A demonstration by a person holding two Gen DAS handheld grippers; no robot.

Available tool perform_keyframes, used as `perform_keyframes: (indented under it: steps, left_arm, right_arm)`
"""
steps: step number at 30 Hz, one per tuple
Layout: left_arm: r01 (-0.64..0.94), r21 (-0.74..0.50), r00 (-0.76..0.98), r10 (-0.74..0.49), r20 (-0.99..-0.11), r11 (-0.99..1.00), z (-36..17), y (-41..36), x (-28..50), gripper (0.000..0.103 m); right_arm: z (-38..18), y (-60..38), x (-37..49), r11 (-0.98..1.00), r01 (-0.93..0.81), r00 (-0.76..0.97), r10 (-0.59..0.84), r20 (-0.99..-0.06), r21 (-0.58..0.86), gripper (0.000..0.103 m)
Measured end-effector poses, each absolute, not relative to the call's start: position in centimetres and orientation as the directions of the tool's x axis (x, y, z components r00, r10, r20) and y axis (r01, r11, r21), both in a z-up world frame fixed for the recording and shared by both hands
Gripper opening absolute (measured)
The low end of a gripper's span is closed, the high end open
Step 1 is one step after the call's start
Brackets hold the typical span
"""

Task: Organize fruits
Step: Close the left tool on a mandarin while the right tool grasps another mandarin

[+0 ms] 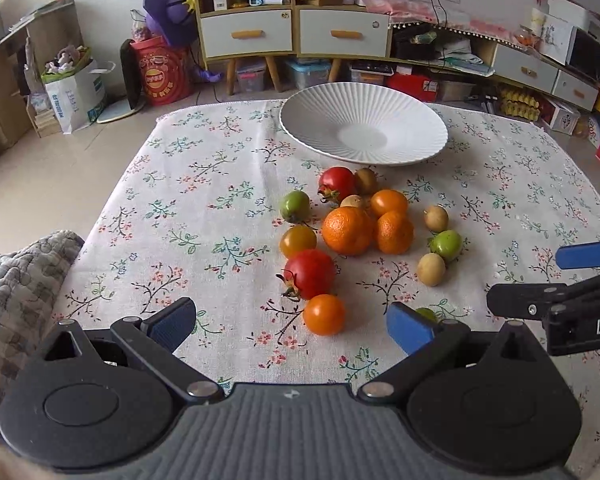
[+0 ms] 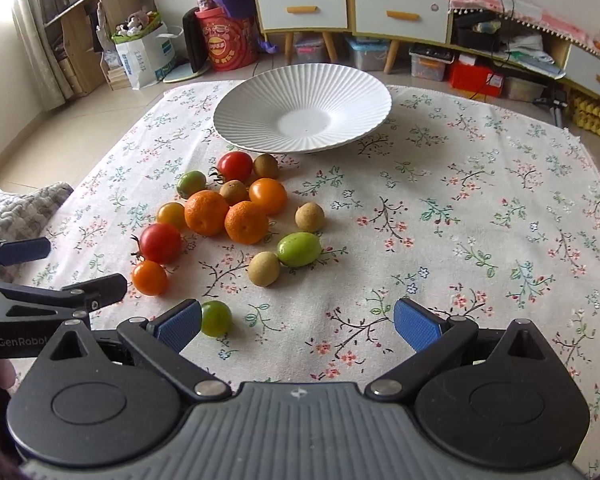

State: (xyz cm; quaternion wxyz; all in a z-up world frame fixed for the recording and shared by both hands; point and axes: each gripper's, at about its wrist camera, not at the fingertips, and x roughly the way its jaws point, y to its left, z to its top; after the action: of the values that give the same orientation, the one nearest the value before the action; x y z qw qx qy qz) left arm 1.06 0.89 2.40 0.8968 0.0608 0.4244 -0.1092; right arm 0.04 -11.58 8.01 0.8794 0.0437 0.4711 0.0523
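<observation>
Hovering wide open and empty, left gripper (image 1: 292, 326) and right gripper (image 2: 298, 326) face loose fruits (image 2: 228, 216), likely bound for the empty plate (image 2: 260, 92) behind them

black tongs (image 1: 292, 328), blue ribbed pads (image 2: 416, 330)

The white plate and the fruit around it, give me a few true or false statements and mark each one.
1. The white plate holds no fruit. True.
2. Both hand-held grippers are shut on fruit. False: the left hand-held gripper and the right hand-held gripper are both open and hold nothing.
3. The large orange touches a smaller orange. True.
4. The fruit lies on a bare wooden tabletop. False: it lies on a floral tablecloth.
5. A small green fruit lies right beside the right hand-held gripper's left finger. True.
</observation>
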Motion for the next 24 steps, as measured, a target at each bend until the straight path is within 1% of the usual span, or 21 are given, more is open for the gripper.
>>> perform_keyframes:
  steps: [4, 7, 8, 9, 11, 13, 15, 16, 17, 18, 19, 22, 23, 24]
  left_arm:
    - [0.303, 0.006, 0.622, -0.193, -0.759, 0.953, 2.5, 1.3, 2.1, 0.095]
    - [0.35, -0.029, 0.607, -0.25, -0.754, 0.936, 2.2, 1.6, 3.1, 0.095]
    - [0.359, -0.039, 0.603, -0.263, -0.753, 0.933, 2.0, 1.6, 3.3, 0.095]
    - [0.378, -0.058, 0.598, -0.292, -0.746, 0.924, 1.8, 1.7, 3.7, 0.094]
    - [0.401, -0.08, 0.59, -0.324, -0.739, 0.913, 1.3, 1.7, 4.2, 0.089]
    - [0.428, -0.098, 0.577, -0.355, -0.735, 0.899, 0.9, 1.6, 4.7, 0.074]
    - [0.452, -0.119, 0.569, -0.389, -0.725, 0.884, 1.0, 1.4, 5.1, 0.07]
    - [0.467, -0.12, 0.571, -0.402, -0.716, 0.876, 1.1, 1.3, 5.3, 0.064]
    - [0.483, -0.105, 0.574, -0.405, -0.712, 0.869, 1.1, 1.0, 5.5, 0.061]
    - [0.505, -0.083, 0.579, -0.409, -0.705, 0.859, 1.2, 0.6, 5.7, 0.059]
    - [0.526, -0.073, 0.582, -0.421, -0.696, 0.847, 1.2, 0.5, 5.8, 0.059]
    - [0.594, -0.067, 0.557, -0.47, -0.685, 0.802, 1.1, -0.1, 6.3, 0.055]
    - [0.609, -0.058, 0.548, -0.473, -0.69, 0.791, 0.9, -0.3, 6.4, 0.055]
    - [0.621, -0.045, 0.543, -0.471, -0.696, 0.782, 0.7, -0.5, 6.4, 0.052]
  right_arm:
    - [8.2, -11.7, 1.2, 0.981, -0.111, 0.553, 0.195, -0.81, 0.161, 0.101]
    - [8.2, -11.6, 2.2, 0.968, -0.176, 0.569, 0.248, -0.784, 0.178, 0.096]
    - [8.2, -11.6, 2.5, 0.961, -0.201, 0.575, 0.272, -0.772, 0.188, 0.089]
    - [8.2, -11.5, 2.8, 0.953, -0.228, 0.579, 0.297, -0.759, 0.199, 0.077]
    - [8.0, -11.4, 3.3, 0.938, -0.272, 0.584, 0.338, -0.738, 0.215, 0.066]
    - [7.7, -11.2, 3.8, 0.926, -0.3, 0.585, 0.368, -0.723, 0.228, 0.064]
    - [7.3, -11.1, 4.3, 0.914, -0.326, 0.58, 0.396, -0.712, 0.242, 0.061]
    - [7.1, -11.1, 4.6, 0.91, -0.334, 0.572, 0.402, -0.715, 0.245, 0.059]
    - [7.0, -11.0, 4.9, 0.908, -0.338, 0.567, 0.405, -0.717, 0.246, 0.055]
    - [6.8, -11.0, 5.1, 0.907, -0.338, 0.563, 0.409, -0.718, 0.251, 0.049]
    - [6.6, -11.1, 5.4, 0.907, -0.337, 0.559, 0.41, -0.721, 0.254, 0.048]
    - [6.1, -11.3, 6.0, 0.904, -0.351, 0.543, 0.408, -0.733, 0.243, 0.045]
    - [6.0, -11.3, 6.1, 0.901, -0.357, 0.537, 0.413, -0.735, 0.245, 0.044]
    - [5.9, -11.4, 6.2, 0.898, -0.362, 0.53, 0.419, -0.737, 0.251, 0.044]
